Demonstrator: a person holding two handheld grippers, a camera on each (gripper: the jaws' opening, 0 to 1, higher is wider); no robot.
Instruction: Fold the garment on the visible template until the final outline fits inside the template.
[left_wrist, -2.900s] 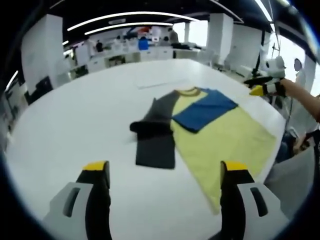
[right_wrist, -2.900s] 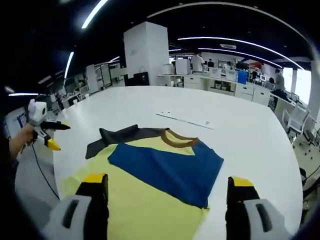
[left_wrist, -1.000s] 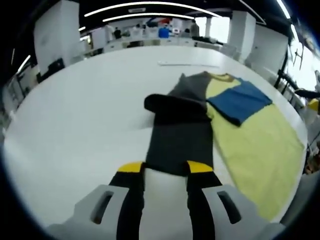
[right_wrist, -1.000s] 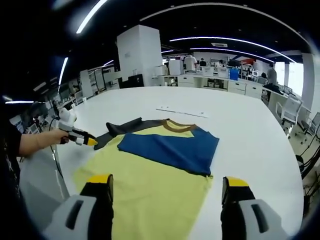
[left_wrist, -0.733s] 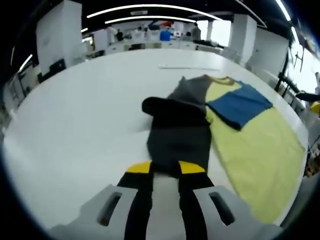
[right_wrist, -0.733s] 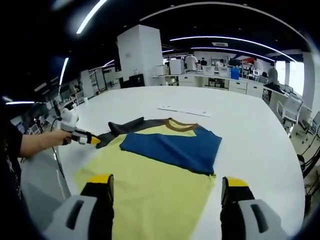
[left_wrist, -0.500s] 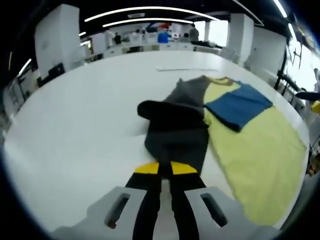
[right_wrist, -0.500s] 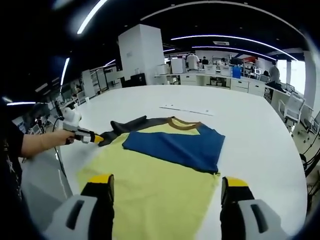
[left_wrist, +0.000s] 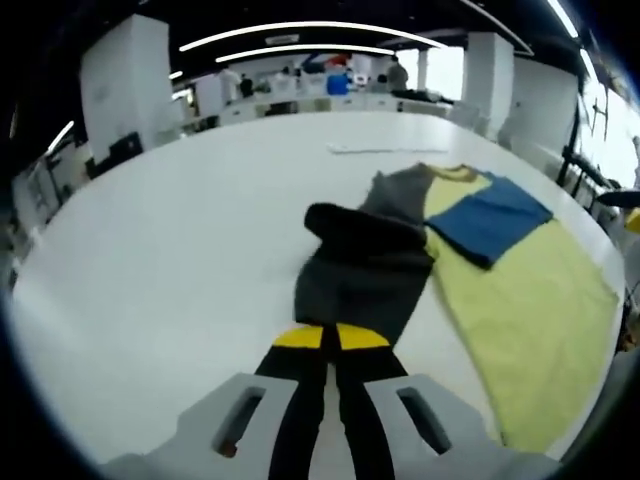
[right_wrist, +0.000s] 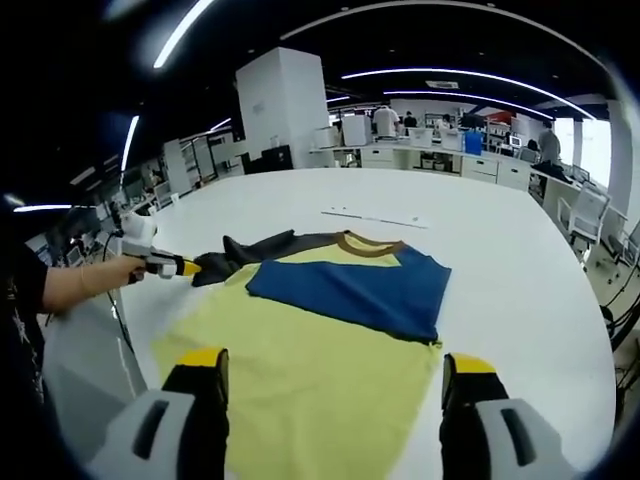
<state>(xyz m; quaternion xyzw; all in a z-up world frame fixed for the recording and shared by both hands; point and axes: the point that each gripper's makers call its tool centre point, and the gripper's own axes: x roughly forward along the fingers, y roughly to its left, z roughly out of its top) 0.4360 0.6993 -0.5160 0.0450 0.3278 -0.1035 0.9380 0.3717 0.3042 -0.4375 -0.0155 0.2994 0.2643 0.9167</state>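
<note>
Fingers of the left gripper are pressed together, yellow tips pinching the near edge of the dark grey sleeve of the garment. From the right gripper view the same tool appears at 9 o'clock, held in a person's hand, its tips touching the sleeve's end. The right gripper hangs over the cloth with its fingers spread wide and nothing between them.

The pale yellow short-sleeved shirt with a brown collar lies flat on the round white bench; its blue sleeve is folded over the chest. In the left gripper view the shirt's body runs toward 4 o'clock and is cut off at the picture's edge. The grey sleeve bunches into a dark hump near its shoulder, hiding what lies beneath. A thin white strip lies on the bench beyond the collar, at 12 o'clock; whether it belongs to a template cannot be made out.
</note>
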